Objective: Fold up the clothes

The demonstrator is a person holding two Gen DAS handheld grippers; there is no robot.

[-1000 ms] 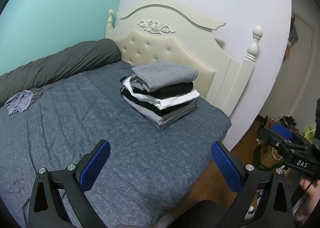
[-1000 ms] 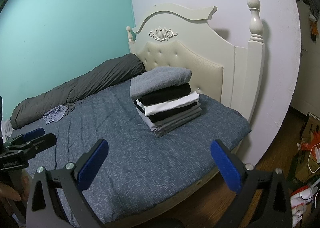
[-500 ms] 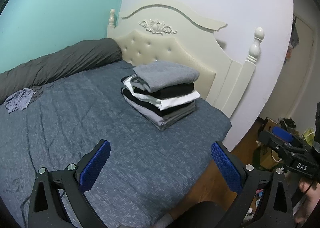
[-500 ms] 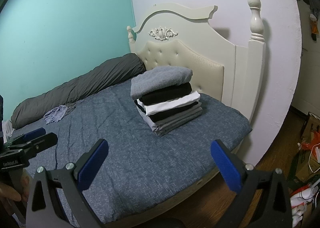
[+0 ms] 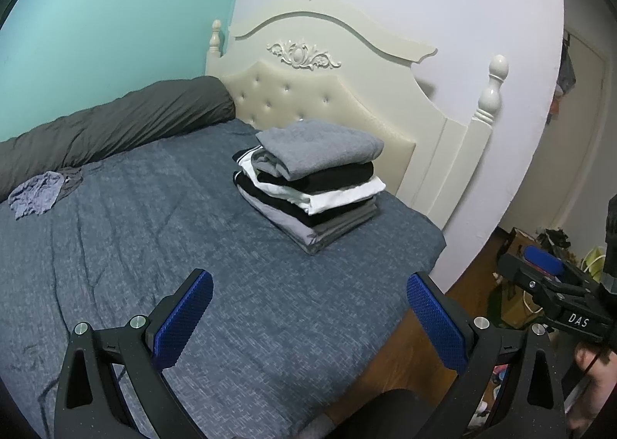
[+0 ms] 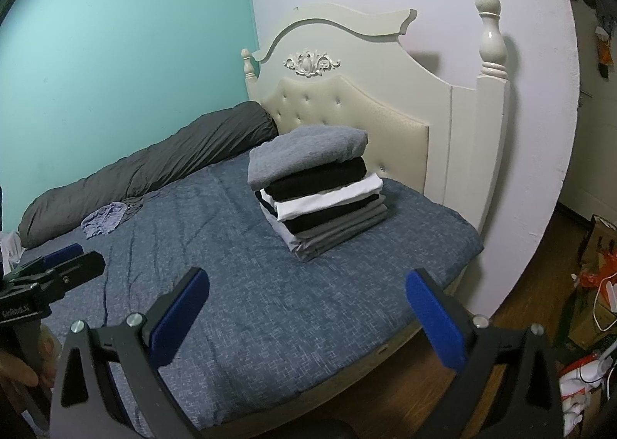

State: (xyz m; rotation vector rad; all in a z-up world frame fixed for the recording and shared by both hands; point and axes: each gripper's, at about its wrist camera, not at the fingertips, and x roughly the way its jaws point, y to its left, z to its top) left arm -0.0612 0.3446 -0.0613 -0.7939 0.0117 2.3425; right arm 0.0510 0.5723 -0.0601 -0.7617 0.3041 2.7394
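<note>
A stack of several folded clothes [image 5: 312, 180] [image 6: 318, 188], grey on top with black, white and grey layers below, sits on the blue-grey bed cover [image 5: 154, 246] [image 6: 231, 284] near the headboard. A crumpled lilac-grey garment [image 5: 36, 194] [image 6: 104, 221] lies unfolded by the far bolster. My left gripper [image 5: 308, 323] hovers open over the bed's near side, holding nothing; the right wrist view shows it at the left edge [image 6: 54, 269]. My right gripper [image 6: 304, 319] is open and empty above the bed's edge, seen also in the left wrist view [image 5: 547, 281].
A cream headboard [image 5: 327, 92] with corner posts stands behind the stack. A long dark grey bolster [image 5: 115, 126] runs along the teal wall. Wooden floor with cluttered bags and cables [image 6: 594, 284] lies right of the bed. A hand [image 6: 15, 373] holds the left gripper's handle.
Both views have shifted only slightly; the grippers stay open and the clothes have not moved.
</note>
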